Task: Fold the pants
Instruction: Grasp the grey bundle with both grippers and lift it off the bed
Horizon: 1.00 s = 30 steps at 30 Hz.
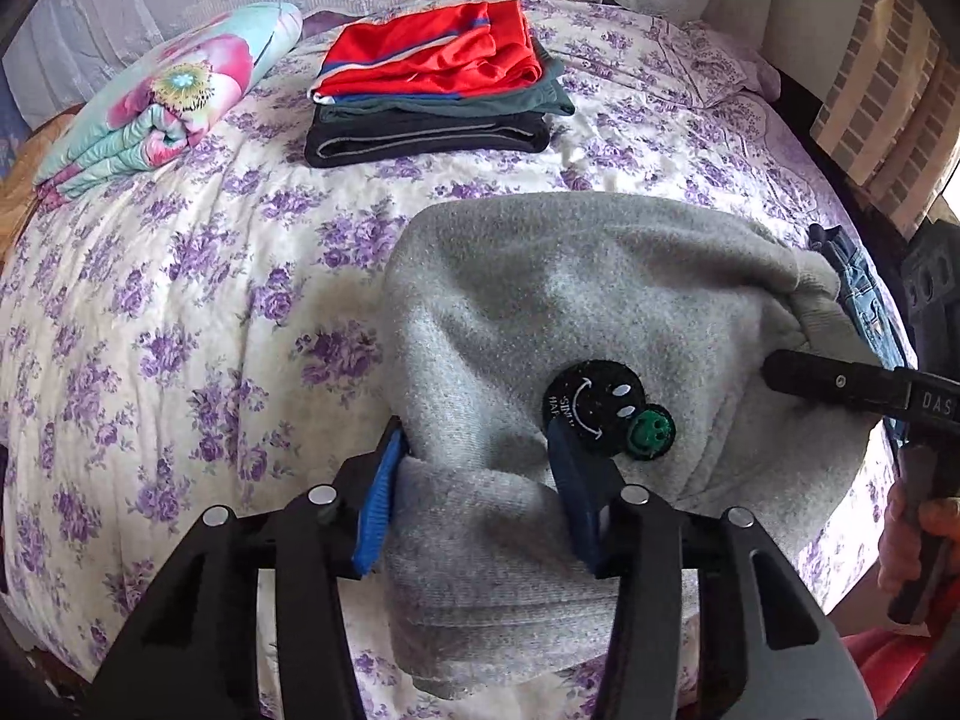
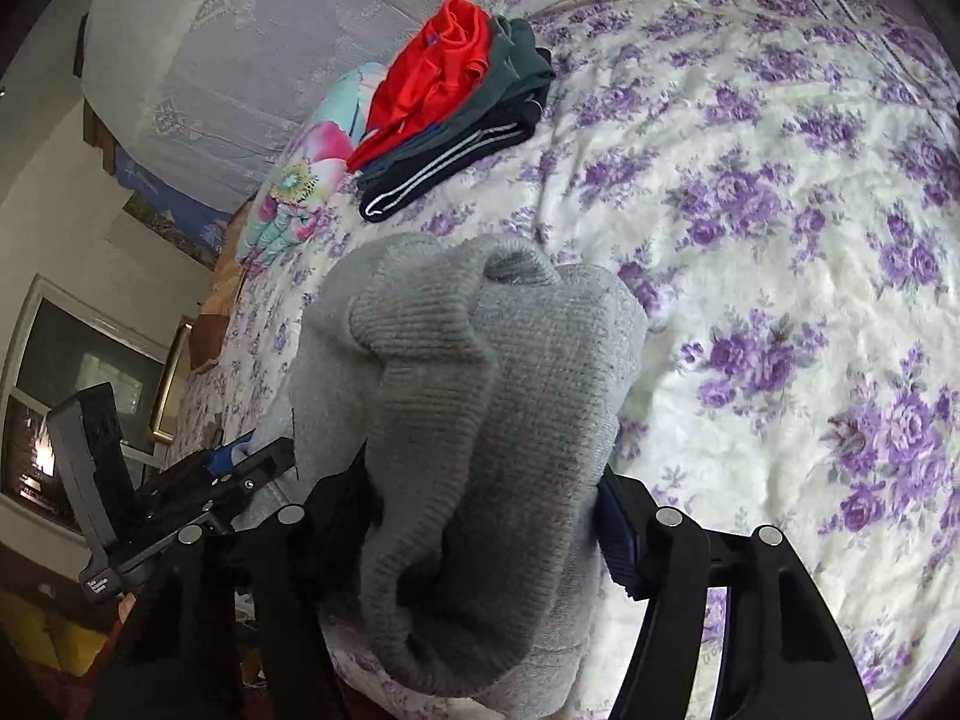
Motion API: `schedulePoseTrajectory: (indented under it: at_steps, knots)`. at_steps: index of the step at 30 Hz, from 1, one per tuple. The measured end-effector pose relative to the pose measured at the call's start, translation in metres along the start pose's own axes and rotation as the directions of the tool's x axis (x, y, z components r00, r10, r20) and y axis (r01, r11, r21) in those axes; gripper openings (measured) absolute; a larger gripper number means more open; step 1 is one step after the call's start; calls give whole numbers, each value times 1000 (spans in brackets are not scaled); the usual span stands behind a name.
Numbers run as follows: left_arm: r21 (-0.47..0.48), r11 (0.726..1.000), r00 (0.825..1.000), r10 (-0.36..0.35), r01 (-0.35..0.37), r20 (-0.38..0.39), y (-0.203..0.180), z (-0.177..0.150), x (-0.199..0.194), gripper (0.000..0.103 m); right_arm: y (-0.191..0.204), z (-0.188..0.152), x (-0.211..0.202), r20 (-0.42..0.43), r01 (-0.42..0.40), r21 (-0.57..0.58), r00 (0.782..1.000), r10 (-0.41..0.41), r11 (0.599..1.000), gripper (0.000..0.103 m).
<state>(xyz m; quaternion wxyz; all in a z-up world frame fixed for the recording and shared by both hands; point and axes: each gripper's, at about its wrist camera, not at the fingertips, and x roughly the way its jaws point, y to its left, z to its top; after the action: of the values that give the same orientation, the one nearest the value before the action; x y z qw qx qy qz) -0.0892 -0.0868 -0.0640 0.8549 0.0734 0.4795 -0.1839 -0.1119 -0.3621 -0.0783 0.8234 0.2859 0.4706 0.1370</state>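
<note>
Grey sweatpants lie bunched on the floral bedspread, with a black smiley patch and a small green one facing up. My left gripper is shut on a fold of the grey fabric near the patch, its blue pads pressing both sides. In the right wrist view the grey sweatpants fill the jaws of my right gripper, which is shut on a thick ribbed bundle of them. The right gripper's black finger reaches the pants' right edge. At lower left the left gripper shows.
A stack of folded clothes, red on top, sits at the far side of the bed. A rolled floral blanket lies to its left. Blue jeans peek out at the right edge. A hand holds the right gripper.
</note>
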Motion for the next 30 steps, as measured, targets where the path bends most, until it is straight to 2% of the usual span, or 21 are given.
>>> schedulePoseTrajectory:
  at_steps: [4, 13, 14, 15, 18, 20, 23, 25, 26, 27, 30]
  knots:
    - [1, 1000, 999, 21, -21, 29, 2, 19, -3, 46, 18, 24, -6, 50, 12, -76, 999, -8, 997, 66]
    - [2, 999, 994, 52, -52, 101, 23, 77, -7, 45, 37, 79, 4, 108, 3, -115, 994, 9, 993, 66]
    - [6, 998, 992, 57, -58, 112, 25, 83, -8, 40, 40, 84, 6, 110, 7, -124, 994, 7, 992, 66]
    - [17, 999, 991, 49, -52, 126, 26, 89, -9, 31, 44, 89, 10, 109, 9, -140, 994, 6, 990, 66]
    - [59, 998, 987, 26, -36, 156, 24, 114, -11, 29, 67, 102, 31, 81, 27, -217, 997, -10, 976, 64]
    - [80, 996, 988, 13, -25, 153, 22, 125, -4, 30, 71, 110, 49, 69, 56, -210, 997, -42, 976, 64]
    - [65, 998, 994, 10, -17, 109, 31, 127, 13, 36, 49, 120, 57, 67, 33, -107, 997, -26, 994, 63]
    - [20, 1000, 997, -13, 12, 76, 47, 117, 21, 46, 40, 119, 56, 56, 18, -78, 998, -14, 997, 62]
    - [-8, 1000, 998, -21, 22, 65, 56, 109, 23, 58, 38, 119, 57, 48, 28, -85, 999, -24, 996, 62]
    - [-46, 999, 998, -26, 28, 51, 68, 100, 26, 62, 35, 116, 56, 40, 33, -89, 999, -30, 995, 62]
    - [-174, 981, 996, -90, 84, -29, 96, 71, 41, 65, 17, 112, 58, 23, 49, -56, 999, -48, 997, 61]
